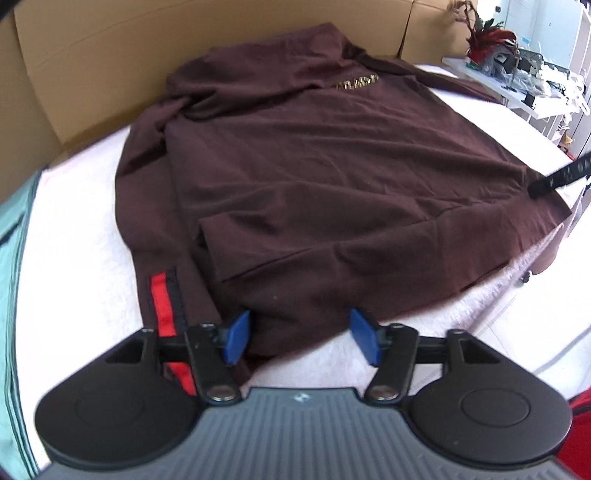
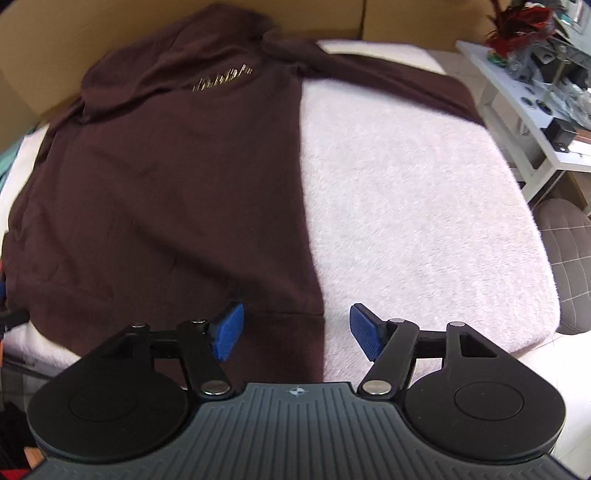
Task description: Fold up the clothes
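A dark brown hooded sweatshirt (image 1: 314,177) with gold lettering (image 1: 356,84) lies spread on a white fleecy surface (image 1: 81,266). One sleeve with a red stripe (image 1: 162,306) runs along its left side. My left gripper (image 1: 301,341) is open, its blue pads either side of the near hem corner, holding nothing. In the right wrist view the sweatshirt (image 2: 166,192) fills the left half, one sleeve (image 2: 399,79) stretched to the far right. My right gripper (image 2: 295,332) is open over the sweatshirt's lower right corner, empty.
Cardboard panels (image 1: 92,55) stand behind the surface. A white table (image 2: 517,110) with clutter and a red plant (image 2: 524,22) stands at the right. A grey cushioned stool (image 2: 569,258) is beside the surface. Teal cloth (image 1: 11,258) lies at the far left.
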`<state>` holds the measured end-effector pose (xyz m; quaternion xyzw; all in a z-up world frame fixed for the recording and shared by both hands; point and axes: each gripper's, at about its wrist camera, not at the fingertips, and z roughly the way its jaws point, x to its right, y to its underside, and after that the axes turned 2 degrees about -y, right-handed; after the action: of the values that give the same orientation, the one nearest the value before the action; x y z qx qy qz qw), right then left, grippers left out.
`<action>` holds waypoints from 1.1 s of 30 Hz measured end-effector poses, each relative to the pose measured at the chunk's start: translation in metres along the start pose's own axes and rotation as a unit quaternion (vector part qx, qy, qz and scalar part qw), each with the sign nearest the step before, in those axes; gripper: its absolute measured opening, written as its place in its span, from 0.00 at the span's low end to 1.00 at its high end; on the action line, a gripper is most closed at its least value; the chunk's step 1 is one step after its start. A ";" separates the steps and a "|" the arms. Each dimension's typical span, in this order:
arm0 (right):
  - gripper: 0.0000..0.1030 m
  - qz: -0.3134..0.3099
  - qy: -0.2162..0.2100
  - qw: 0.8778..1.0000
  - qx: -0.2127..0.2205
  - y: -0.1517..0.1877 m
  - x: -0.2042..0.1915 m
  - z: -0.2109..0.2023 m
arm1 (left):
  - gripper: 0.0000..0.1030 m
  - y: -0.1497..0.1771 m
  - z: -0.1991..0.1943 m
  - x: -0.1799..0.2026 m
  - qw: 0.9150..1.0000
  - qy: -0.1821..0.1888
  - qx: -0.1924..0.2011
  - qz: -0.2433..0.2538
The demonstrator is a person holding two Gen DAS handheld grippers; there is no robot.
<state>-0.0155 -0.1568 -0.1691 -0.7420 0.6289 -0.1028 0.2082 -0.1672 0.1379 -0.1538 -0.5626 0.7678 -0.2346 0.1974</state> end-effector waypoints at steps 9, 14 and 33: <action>0.13 0.004 -0.042 0.999 0.024 -0.003 -0.003 -0.025 | 0.06 -0.003 -0.033 -0.005 0.999 0.021 0.017 -0.032; 0.13 0.050 -0.083 0.994 0.060 -0.021 0.010 -0.058 | 0.05 -0.019 -0.075 -0.015 0.993 0.044 0.073 -0.088; 0.12 0.046 -0.058 0.997 0.030 -0.019 0.018 -0.054 | 0.25 0.021 -0.040 -0.006 0.995 -0.001 -0.008 -0.099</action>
<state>-0.0179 -0.1813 -0.1149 -0.7103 0.6462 -0.0685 0.2707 -0.2041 0.1548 -0.1336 -0.6374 0.7101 -0.2467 0.1695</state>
